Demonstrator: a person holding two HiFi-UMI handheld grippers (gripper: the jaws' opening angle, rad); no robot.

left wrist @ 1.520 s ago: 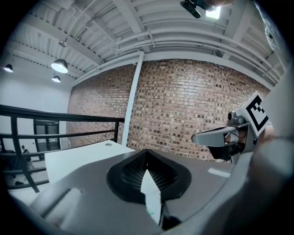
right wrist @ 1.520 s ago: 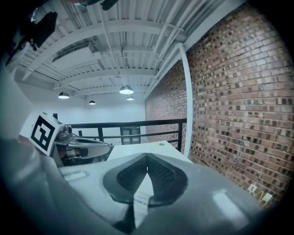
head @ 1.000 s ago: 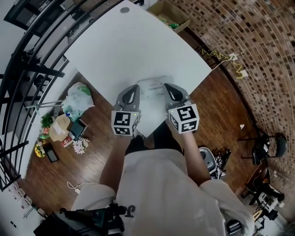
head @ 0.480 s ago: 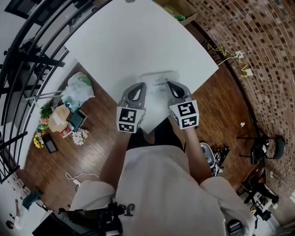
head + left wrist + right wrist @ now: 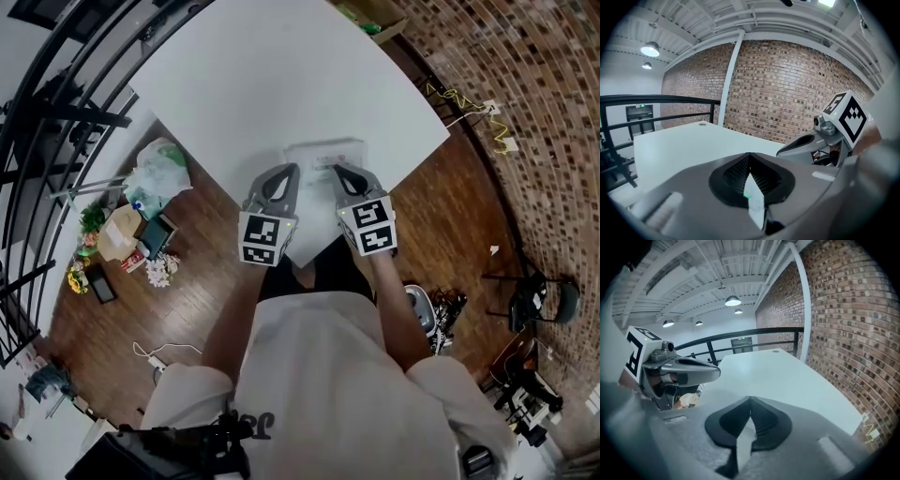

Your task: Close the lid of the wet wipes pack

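apparently readied as blunt pushers, the left gripper [image 5: 287, 174] and right gripper [image 5: 343, 174] hover with jaws pressed together, empty, the wet wipes pack [image 5: 323, 150] just ahead between them.

No legible text, print on wet wipes pack [image 5: 319, 152] too small

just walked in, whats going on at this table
A person stands at the near corner of a white table with a claw in each hand. Both claws point at a white wet wipes pack lying near that corner, the left claw by its left end and the right claw further right. Each claw's jaws are together with nothing between them. The pack's lid is too small to tell whether it is open or closed.
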